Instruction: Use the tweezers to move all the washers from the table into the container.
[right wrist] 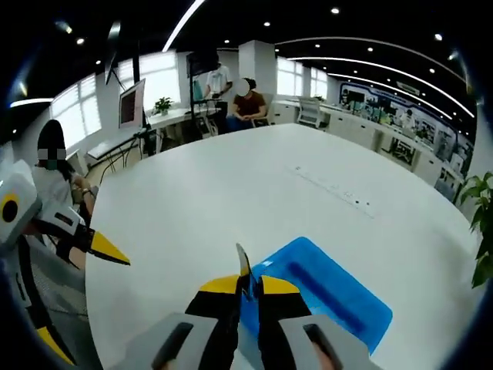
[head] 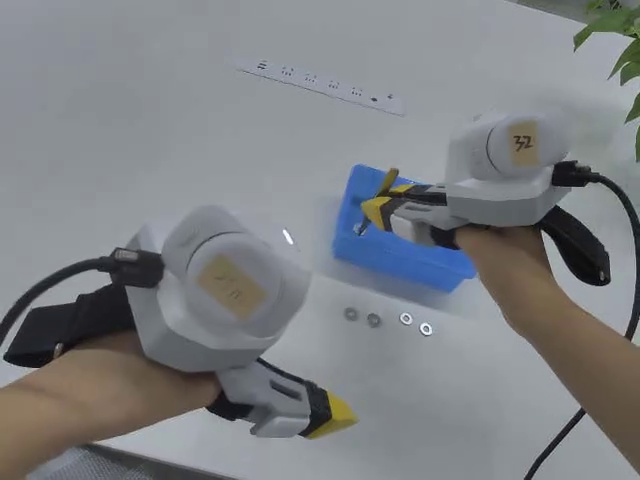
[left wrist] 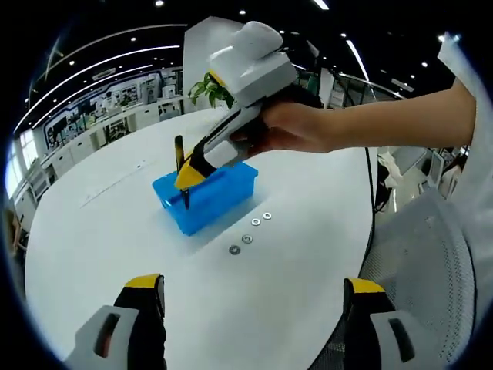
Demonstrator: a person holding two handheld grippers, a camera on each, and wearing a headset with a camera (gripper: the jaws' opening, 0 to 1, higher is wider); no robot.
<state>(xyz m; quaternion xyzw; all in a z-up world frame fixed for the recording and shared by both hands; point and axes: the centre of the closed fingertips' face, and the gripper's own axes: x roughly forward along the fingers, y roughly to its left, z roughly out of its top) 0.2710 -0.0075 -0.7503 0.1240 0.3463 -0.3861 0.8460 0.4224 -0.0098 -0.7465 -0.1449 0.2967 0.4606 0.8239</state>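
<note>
Several small metal washers (head: 373, 320) lie in a short row on the white table, just in front of the blue container (head: 400, 255). My right gripper (head: 375, 210) hovers over the container's left end, shut on the tweezers (head: 386, 183), whose tips point down into the container. The left gripper view shows the same tweezers (left wrist: 179, 158), container (left wrist: 206, 199) and washers (left wrist: 247, 239). My left gripper (head: 335, 418) stands open near the table's front edge, left of the washers, with nothing between its fingers (left wrist: 142, 297).
A white power strip (head: 322, 84) lies at the back of the table. Green plant leaves (head: 615, 45) reach in at the far right. A black cable (head: 605, 330) trails from the right gripper. People sit at desks far behind the table (right wrist: 231, 96).
</note>
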